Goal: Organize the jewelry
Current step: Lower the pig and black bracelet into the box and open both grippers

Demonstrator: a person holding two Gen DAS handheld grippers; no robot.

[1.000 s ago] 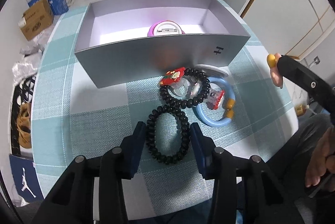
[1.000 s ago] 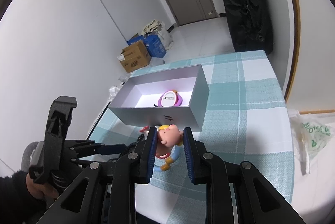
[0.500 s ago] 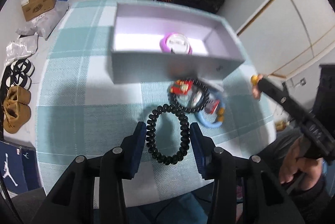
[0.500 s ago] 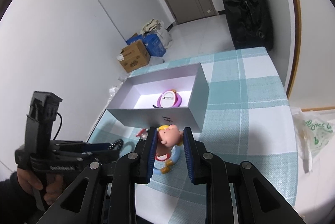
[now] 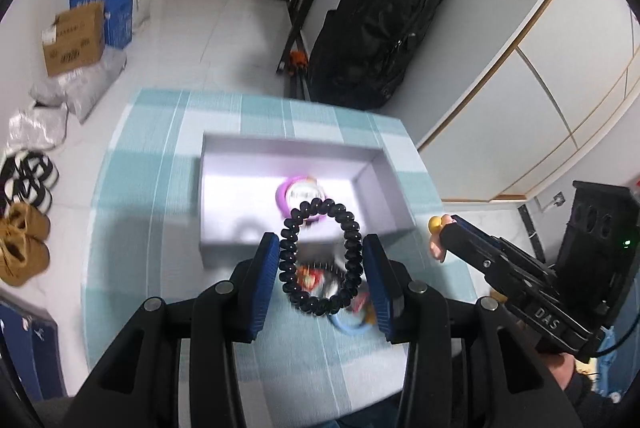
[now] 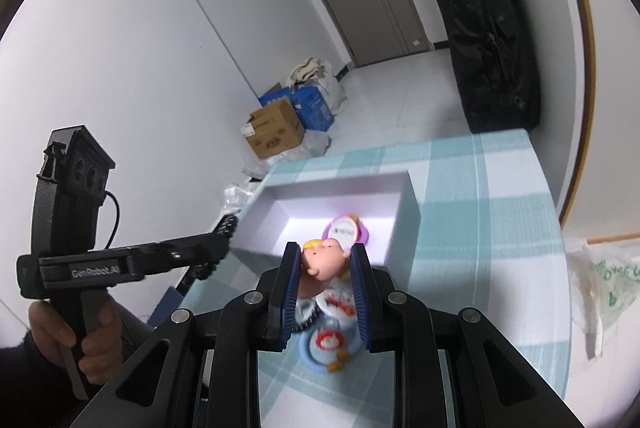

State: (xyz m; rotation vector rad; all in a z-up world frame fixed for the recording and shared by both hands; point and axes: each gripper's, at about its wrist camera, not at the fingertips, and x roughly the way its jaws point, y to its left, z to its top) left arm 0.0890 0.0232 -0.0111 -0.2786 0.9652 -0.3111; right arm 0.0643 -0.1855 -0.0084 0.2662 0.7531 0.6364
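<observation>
- Lifted off the checked tablecloth (image 5: 140,268) since a second ago, the black coil bracelet (image 5: 320,256) now hangs in the air between the pads of the left gripper (image 5: 320,268), which is closed narrowly on its two sides; it was lying flat on the cloth before.
- Left wrist view: just beyond the fingertips stands one open grey box (image 5: 384,196) with one purple round piece (image 5: 288,188) inside. Under the bracelet lie blurred leftovers (one blue ring (image 5: 348,328) can be told). To its right the right gripper (image 5: 440,236) shows side-on.
- Right wrist view: only here is the right gripper's load plain, one small doll-head charm (image 6: 324,260) pinched between its narrow jaws. One hand (image 6: 76,332) grips the left tool's handle at the left.
</observation>
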